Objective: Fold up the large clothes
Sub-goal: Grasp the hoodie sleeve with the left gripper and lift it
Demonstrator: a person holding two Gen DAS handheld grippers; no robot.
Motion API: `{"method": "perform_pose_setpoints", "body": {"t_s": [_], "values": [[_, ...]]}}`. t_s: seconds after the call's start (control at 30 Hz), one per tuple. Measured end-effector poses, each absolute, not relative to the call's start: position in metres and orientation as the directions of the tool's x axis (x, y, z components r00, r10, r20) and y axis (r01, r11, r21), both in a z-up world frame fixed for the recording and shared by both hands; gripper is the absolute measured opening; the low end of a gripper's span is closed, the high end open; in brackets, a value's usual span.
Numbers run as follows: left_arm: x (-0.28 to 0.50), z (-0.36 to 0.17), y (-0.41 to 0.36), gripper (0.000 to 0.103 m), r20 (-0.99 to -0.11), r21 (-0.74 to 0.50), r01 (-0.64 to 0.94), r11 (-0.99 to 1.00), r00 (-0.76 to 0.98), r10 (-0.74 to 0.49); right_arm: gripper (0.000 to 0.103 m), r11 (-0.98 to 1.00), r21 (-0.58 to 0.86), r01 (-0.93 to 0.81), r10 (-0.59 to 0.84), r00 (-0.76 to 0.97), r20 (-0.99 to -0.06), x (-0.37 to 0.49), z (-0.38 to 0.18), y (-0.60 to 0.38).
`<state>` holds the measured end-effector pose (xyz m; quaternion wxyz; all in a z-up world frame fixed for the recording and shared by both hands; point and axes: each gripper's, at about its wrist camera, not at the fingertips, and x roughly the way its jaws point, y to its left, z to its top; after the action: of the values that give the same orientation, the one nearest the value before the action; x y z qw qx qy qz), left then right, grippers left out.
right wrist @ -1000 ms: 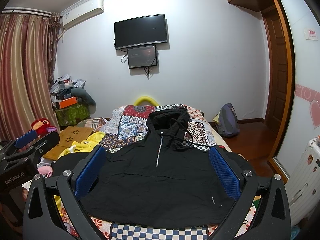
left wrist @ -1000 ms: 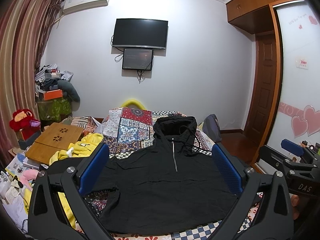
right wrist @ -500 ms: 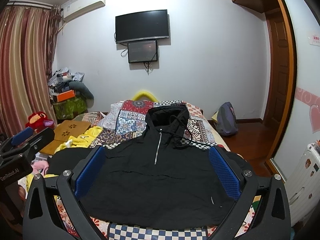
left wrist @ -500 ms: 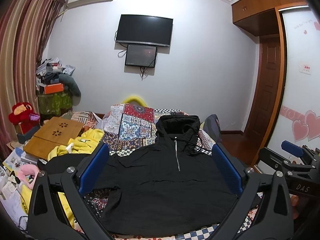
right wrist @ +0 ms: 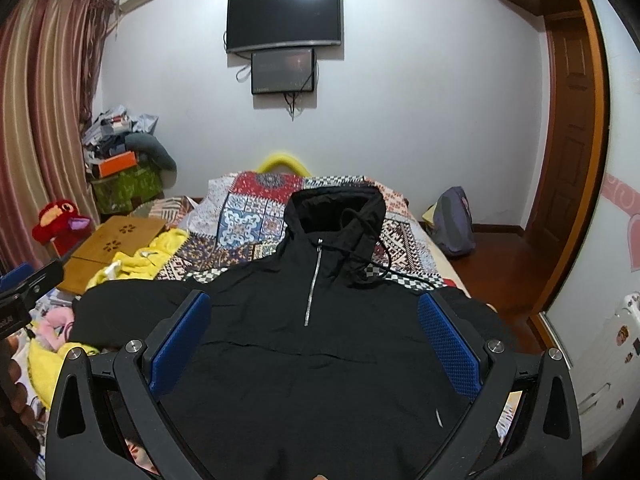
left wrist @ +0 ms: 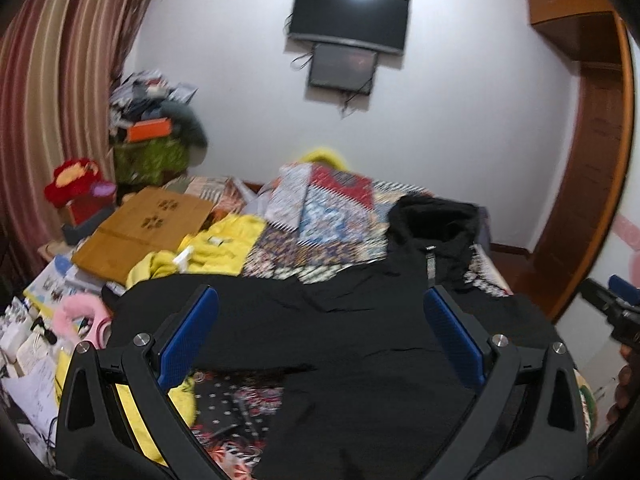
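Both pairs of jaws stand wide apart, holding nothing: the left gripper (left wrist: 318,334) and the right gripper (right wrist: 314,332) hover above a black hoodie (right wrist: 304,344). The hoodie lies flat on the bed (right wrist: 256,216), front up, hood towards the far wall, zipper (right wrist: 313,284) showing. A yellow garment (left wrist: 224,246) lies beside its left sleeve.

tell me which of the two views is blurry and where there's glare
Left wrist view: motion-smeared, with the black zip hoodie and patchwork bedspread soft, and a glare spot on the wall-mounted black tv. Right wrist view: sharp, the hoodie's metal zip crisp, only faint sheen on the tv. Both bend straight lines, fisheye style.
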<state>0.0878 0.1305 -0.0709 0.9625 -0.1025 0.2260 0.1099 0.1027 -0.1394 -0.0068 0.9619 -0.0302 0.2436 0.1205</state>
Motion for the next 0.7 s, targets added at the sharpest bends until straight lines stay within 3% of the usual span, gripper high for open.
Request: {"method": "perform_pose_setpoints", "body": {"t_s": [0.23, 0.47, 0.7], "values": [[0.110, -0.125, 0.203, 0.103, -0.592, -0.196, -0.384, 0.902, 0.780, 0.203, 0.103, 0.966, -0.045, -0.254, 0.191, 0.823, -0.535, 0.143, -0.029, -0.130], [0.118, -0.185, 0.278, 0.103, -0.716, -0.358, -0.460, 0.812, 0.694, 0.077, 0.103, 0.959, -0.042, -0.279, 0.192, 0.753, -0.629, 0.174, -0.060, -0.125], [0.117, -0.239, 0.332, 0.098, -0.744, -0.541, -0.540, 0.644, 0.665, -0.067, 0.103, 0.959, -0.023, -0.283, 0.189, 0.696, -0.693, 0.192, -0.082, -0.124]]}}
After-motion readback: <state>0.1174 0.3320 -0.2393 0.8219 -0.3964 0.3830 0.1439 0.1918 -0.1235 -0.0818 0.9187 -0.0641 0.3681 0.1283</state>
